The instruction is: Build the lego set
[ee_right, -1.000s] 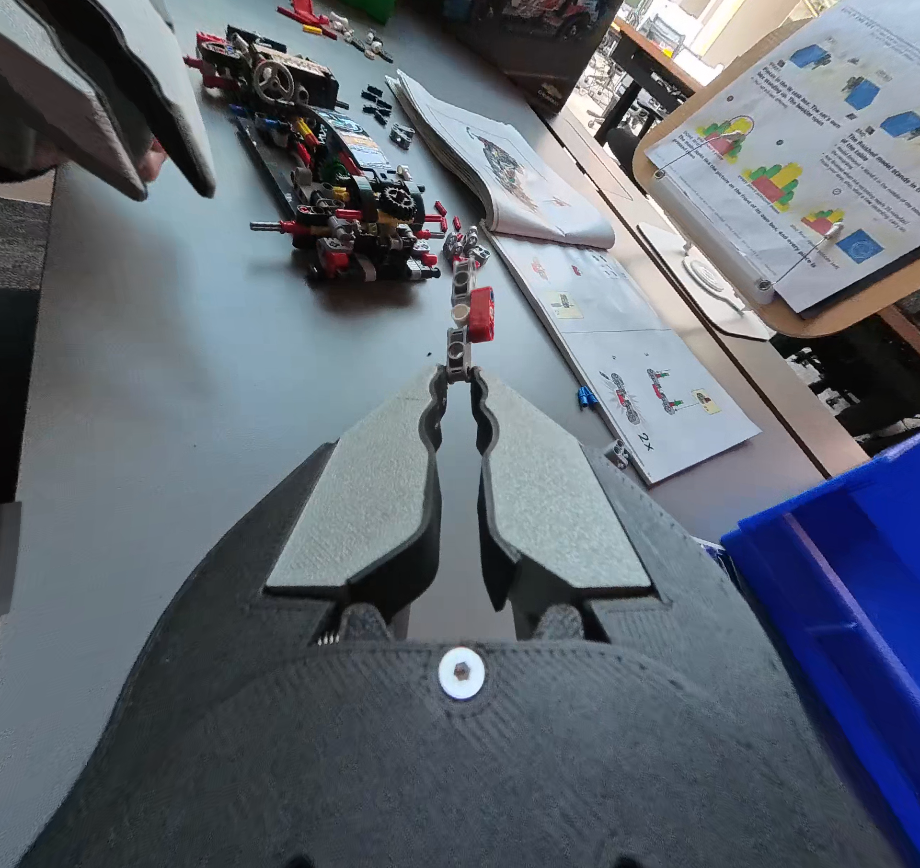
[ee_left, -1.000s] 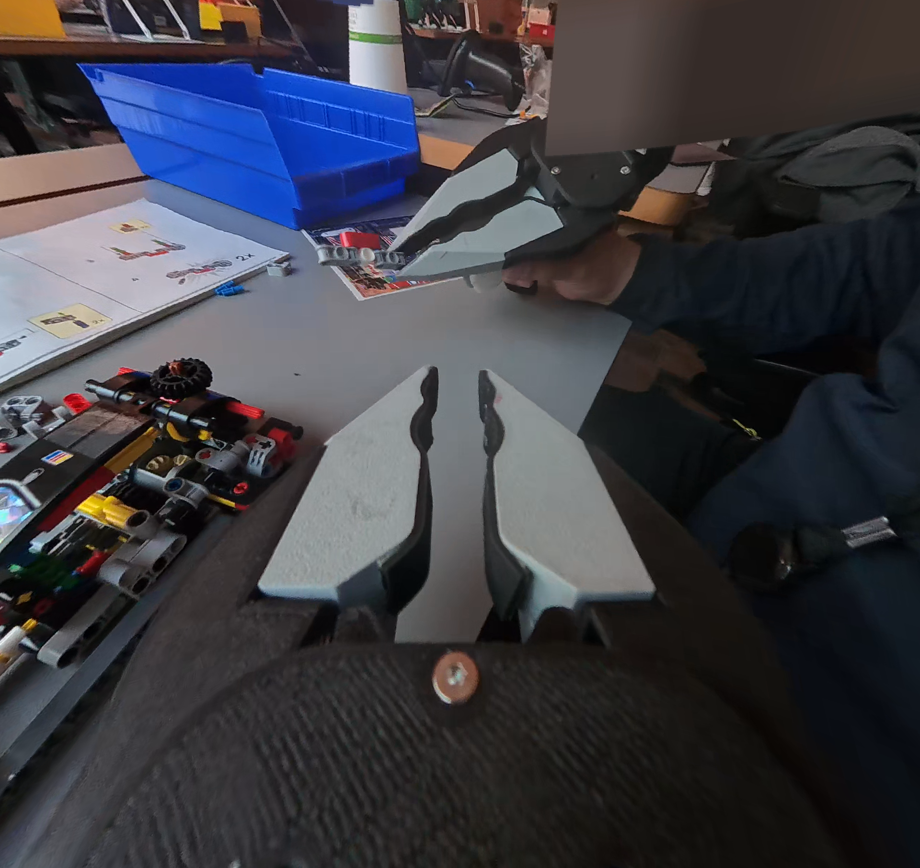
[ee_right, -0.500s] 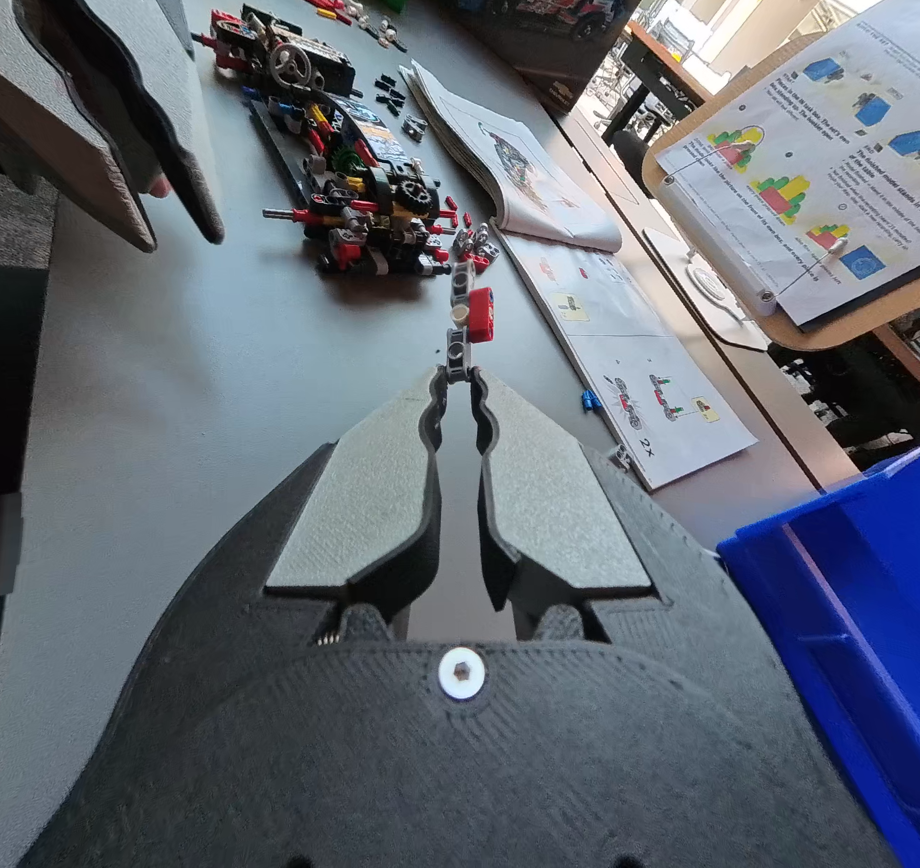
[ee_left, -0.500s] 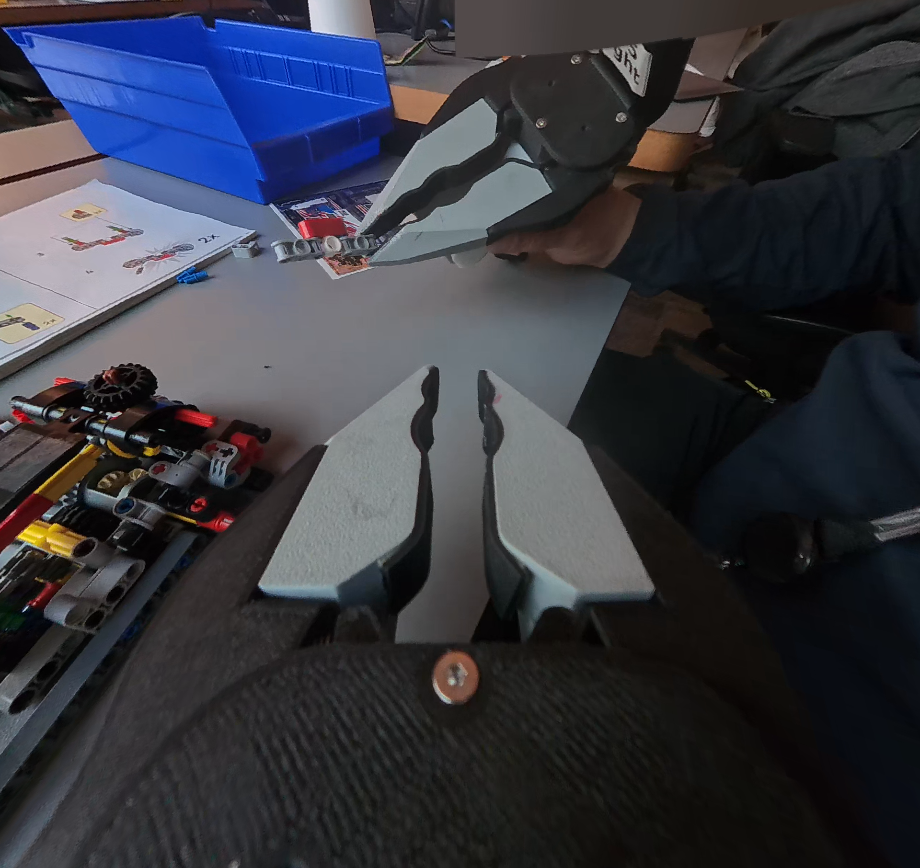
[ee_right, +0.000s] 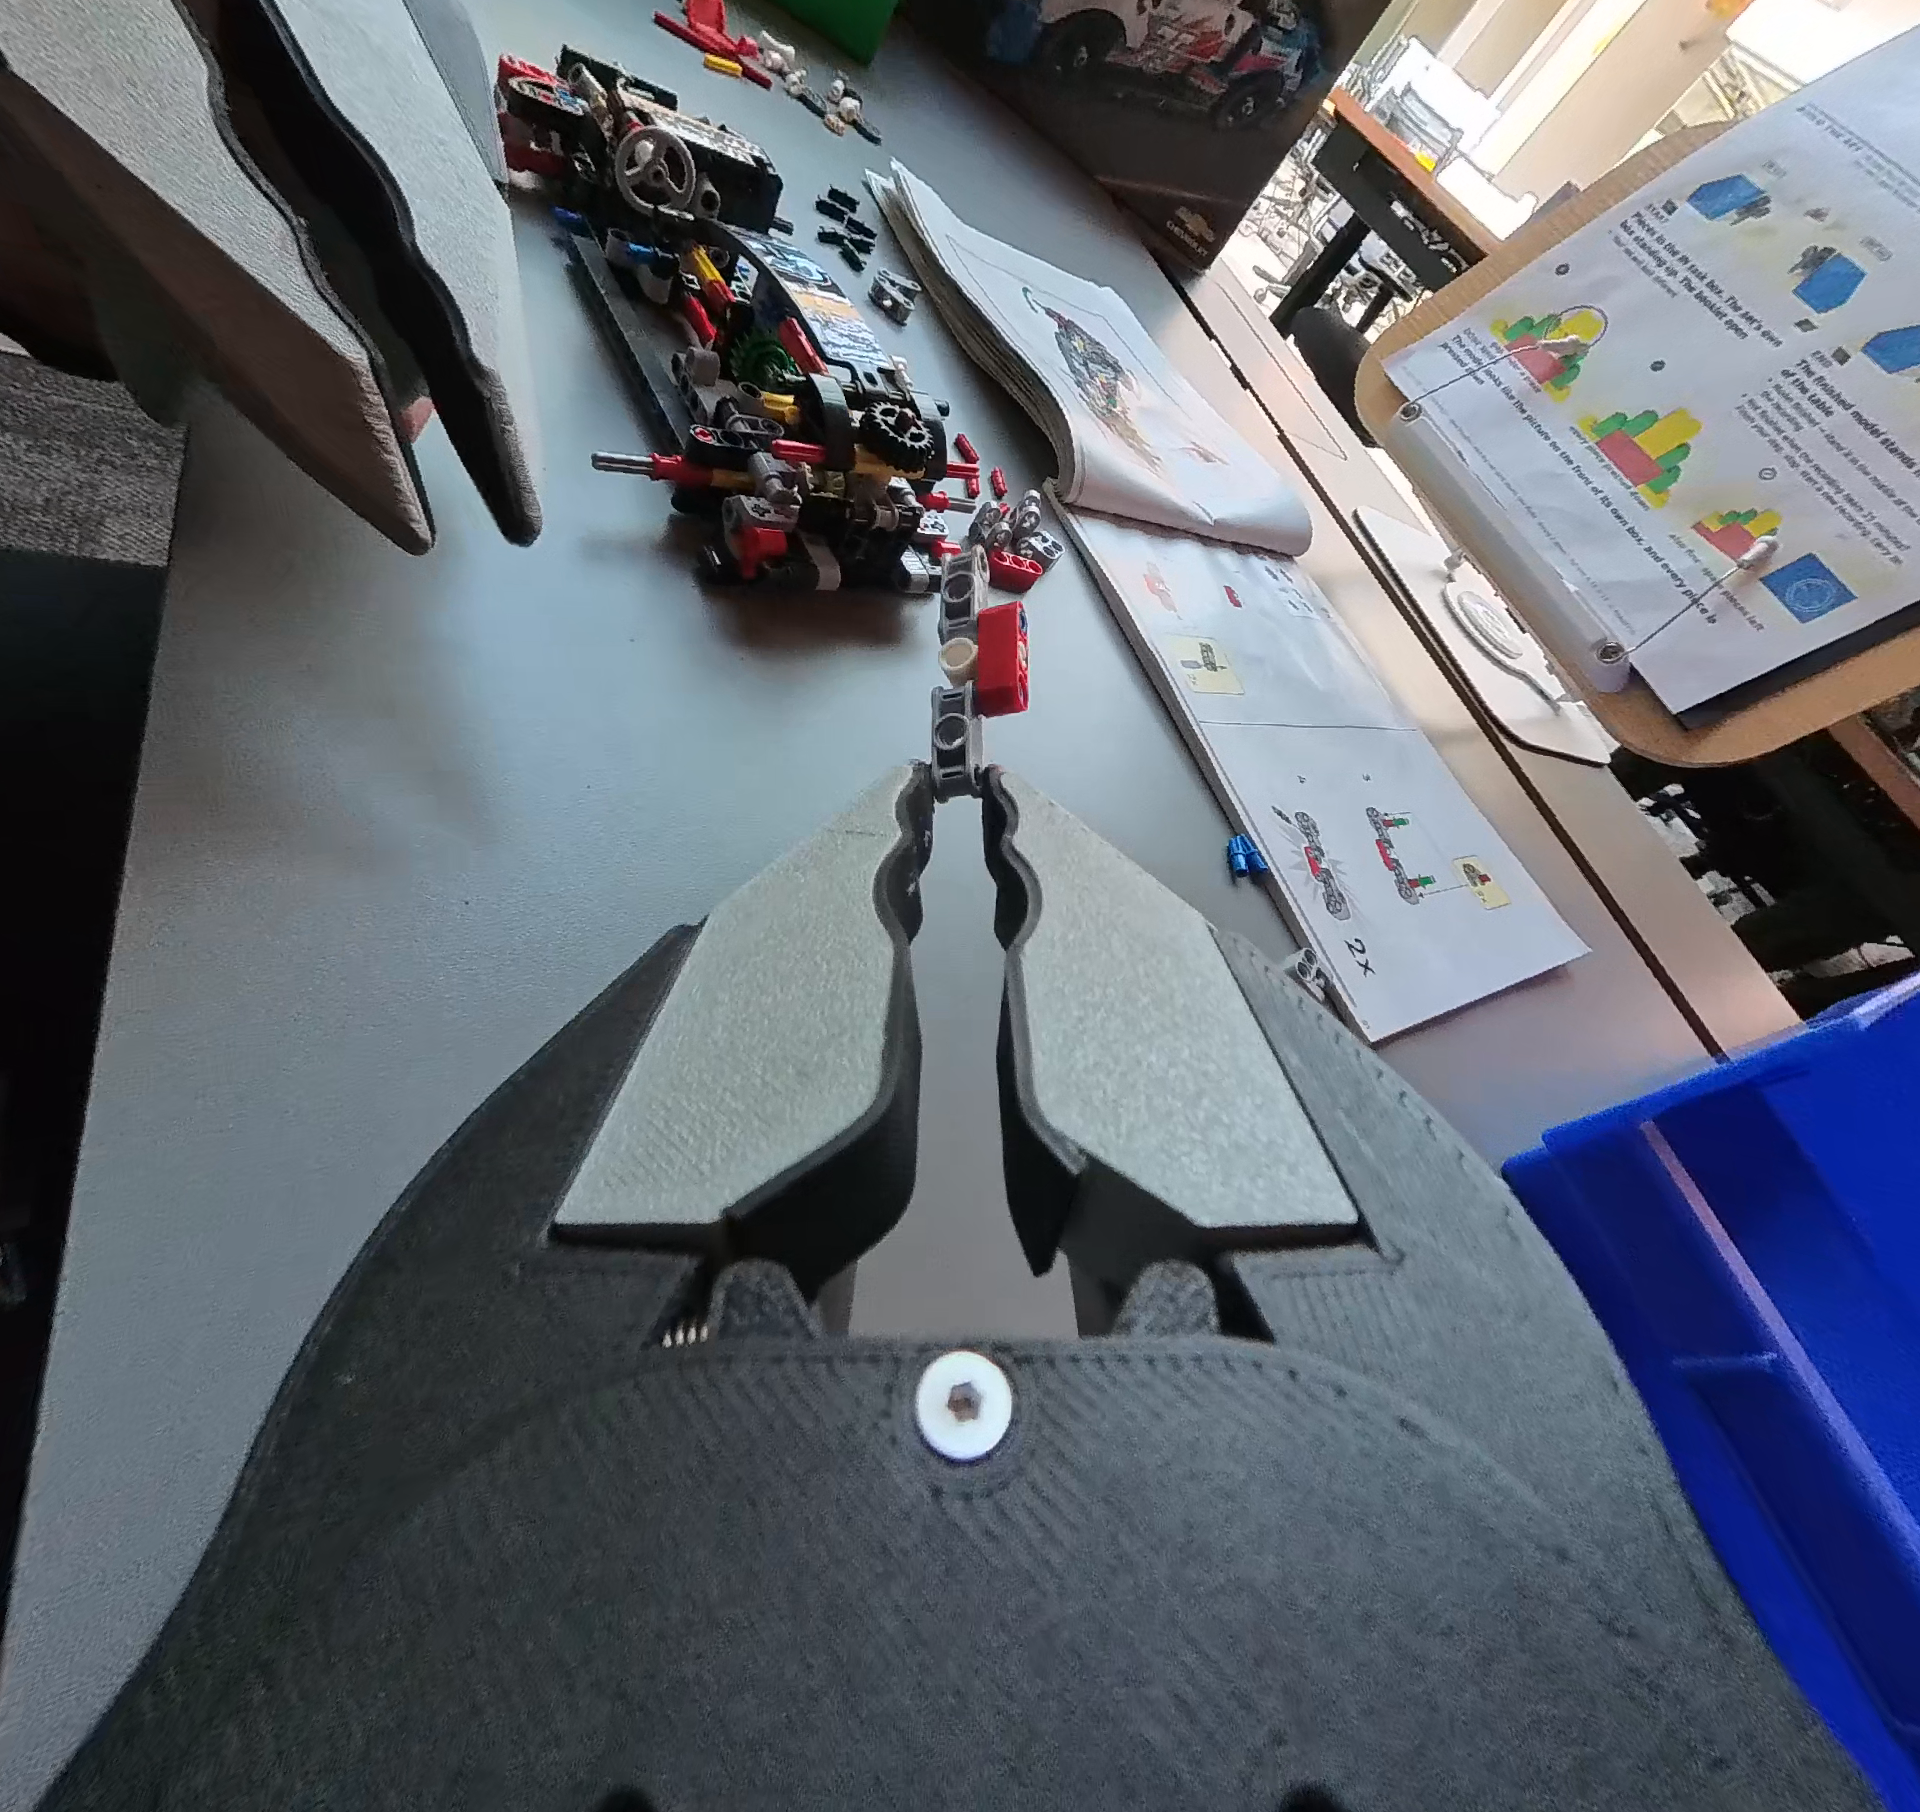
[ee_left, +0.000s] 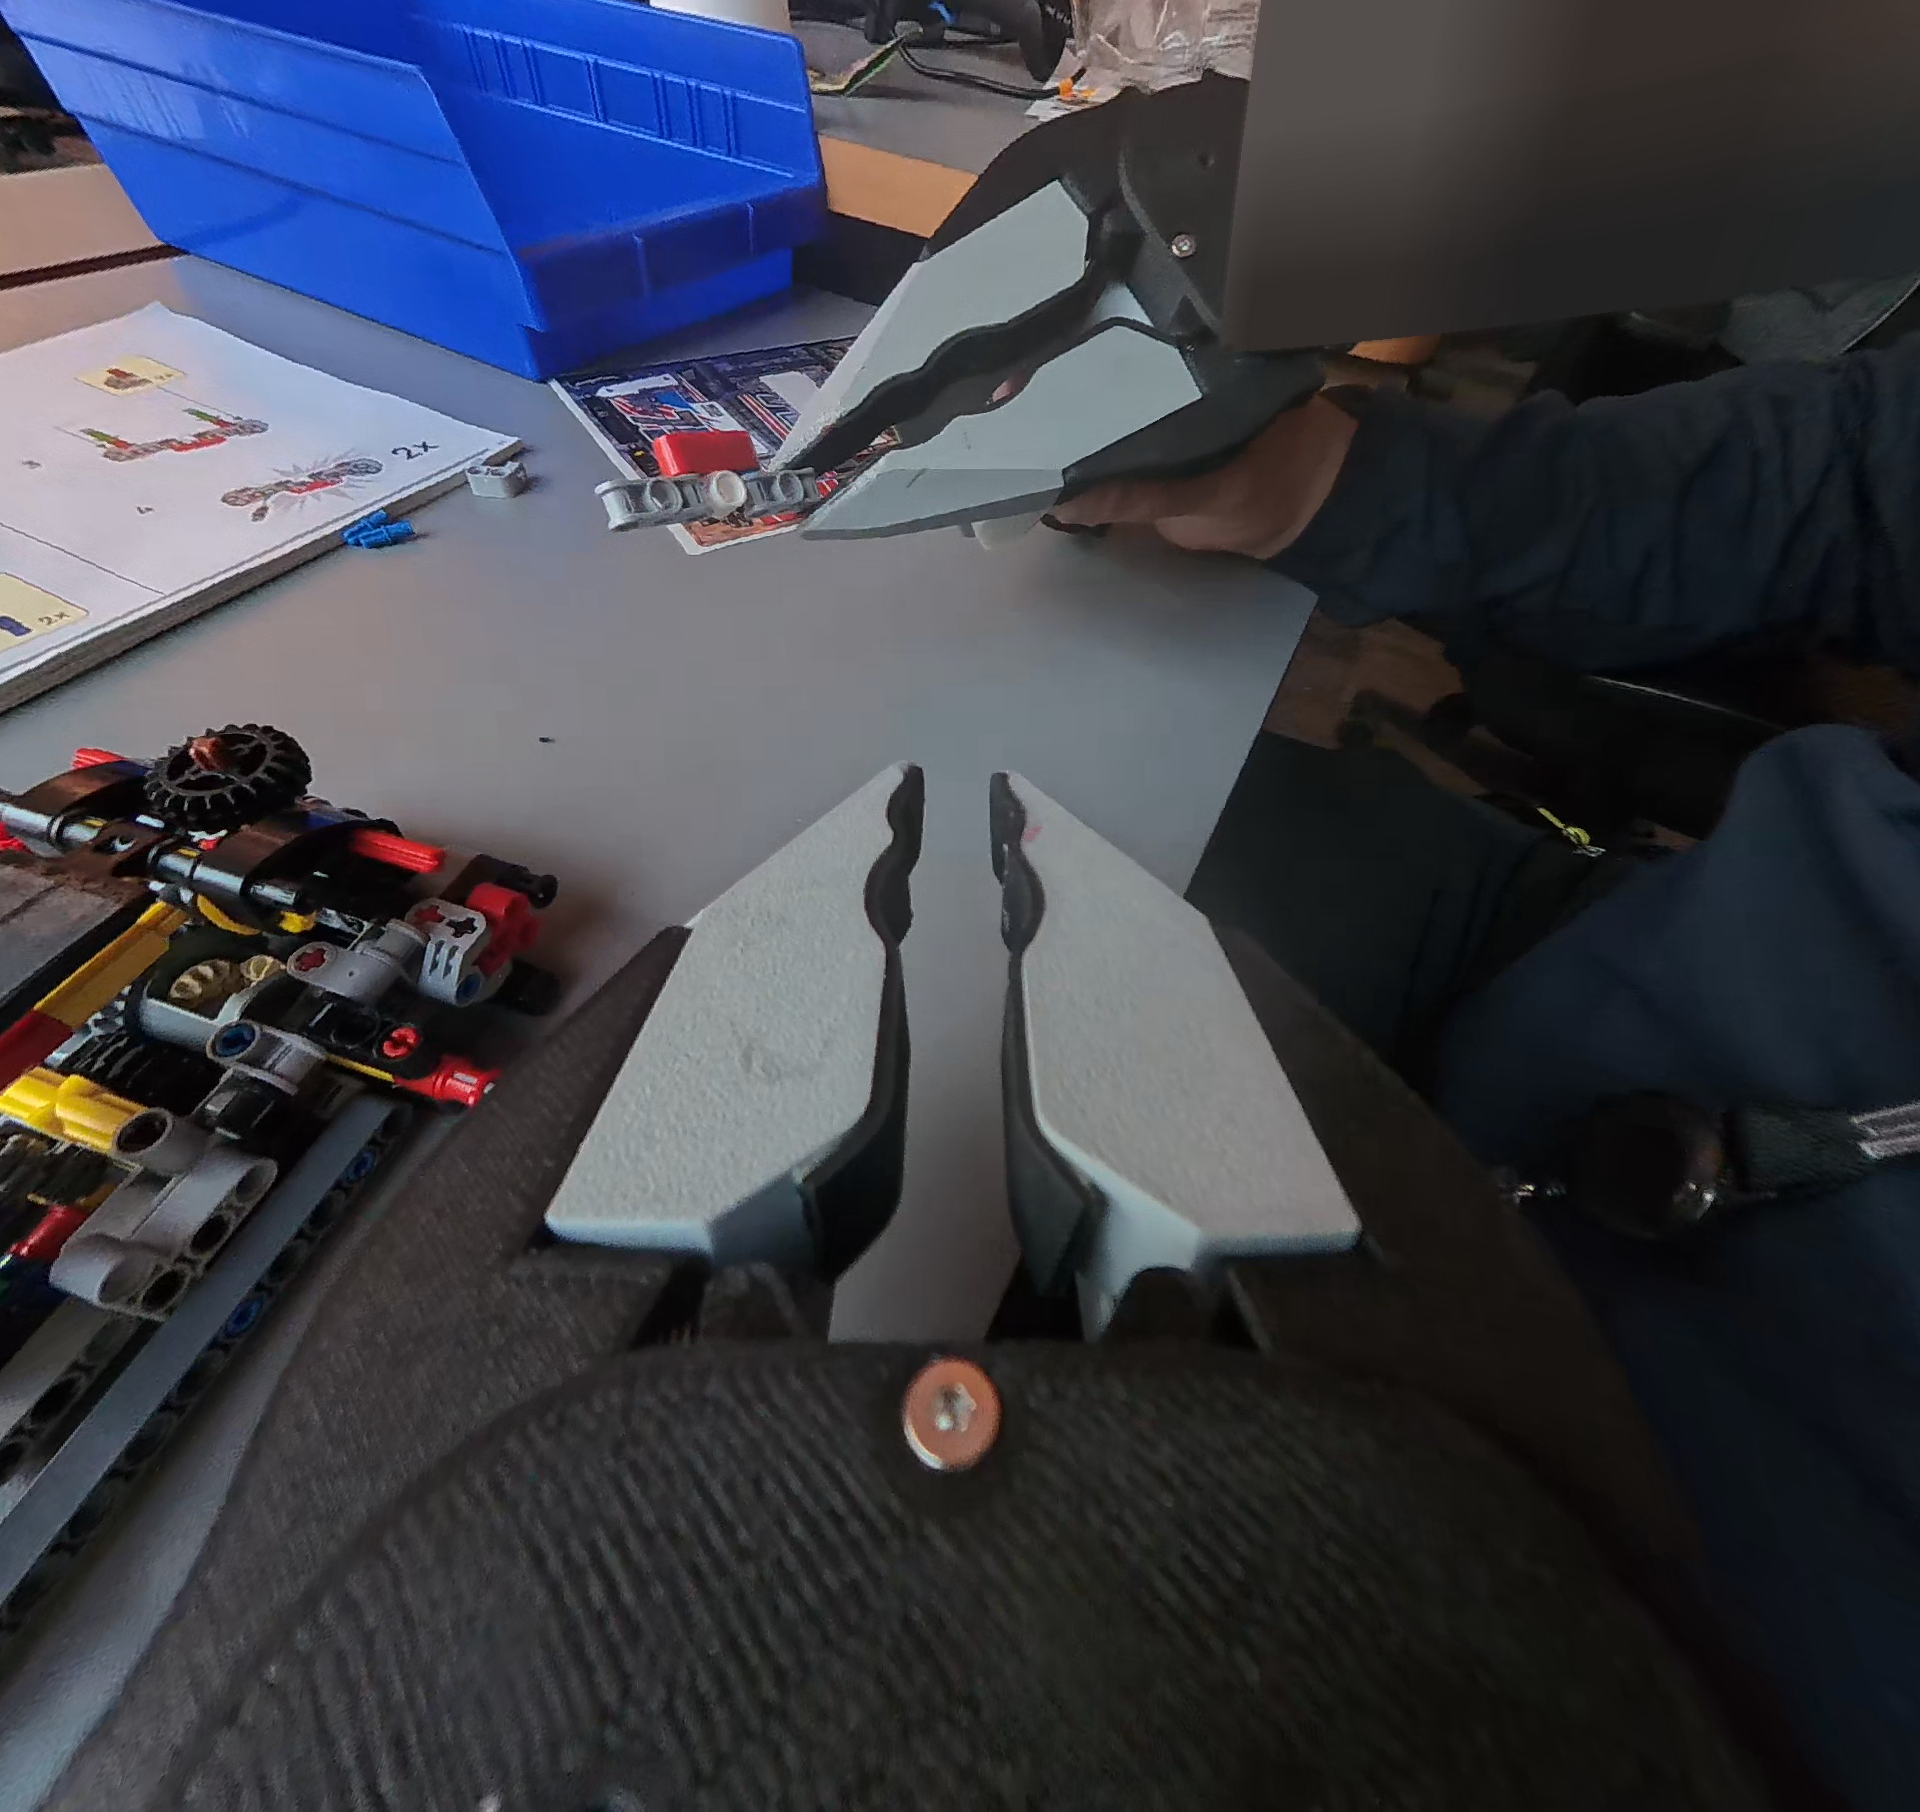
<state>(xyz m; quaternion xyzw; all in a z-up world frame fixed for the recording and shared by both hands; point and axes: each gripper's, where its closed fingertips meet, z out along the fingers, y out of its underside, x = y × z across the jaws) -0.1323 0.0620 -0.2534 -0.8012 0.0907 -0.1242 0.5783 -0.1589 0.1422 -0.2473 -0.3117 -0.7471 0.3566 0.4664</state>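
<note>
My right gripper (ee_right: 954, 786) is shut on the near end of a short grey beam assembly (ee_right: 954, 723) that carries a red block (ee_right: 1004, 661) and a tan pin, held just above the grey table (ee_right: 416, 827). In the left wrist view the same gripper (ee_left: 800, 476) holds the assembly (ee_left: 707, 495) out level, over a printed leaflet (ee_left: 717, 391). My left gripper (ee_left: 951, 788) is open by a narrow gap with only table showing between the fingers. It hangs beside the partly built model (ee_left: 260, 952) and also shows at the upper left of the right wrist view (ee_right: 473, 526).
A blue bin (ee_left: 416, 152) stands at the back. An open instruction booklet (ee_left: 187, 474) lies left of it, with a blue pin (ee_left: 379, 533) and a small grey connector (ee_left: 497, 479) nearby. A person's sleeve (ee_left: 1610, 505) reaches in from the right. A car-picture box (ee_right: 1143, 27) and a tilted sheet board (ee_right: 1714, 412) stand farther off. My right fingertips sit around 9 cm from my left ones. The small grey connector (ee_left: 497, 479) lies some 15 cm from my right tips, 25 cm from my left tips.
My left gripper's jaws have narrowed a little and it has drawn closer to the right gripper. The right gripper keeps the same grasp on the grey assembly.
</note>
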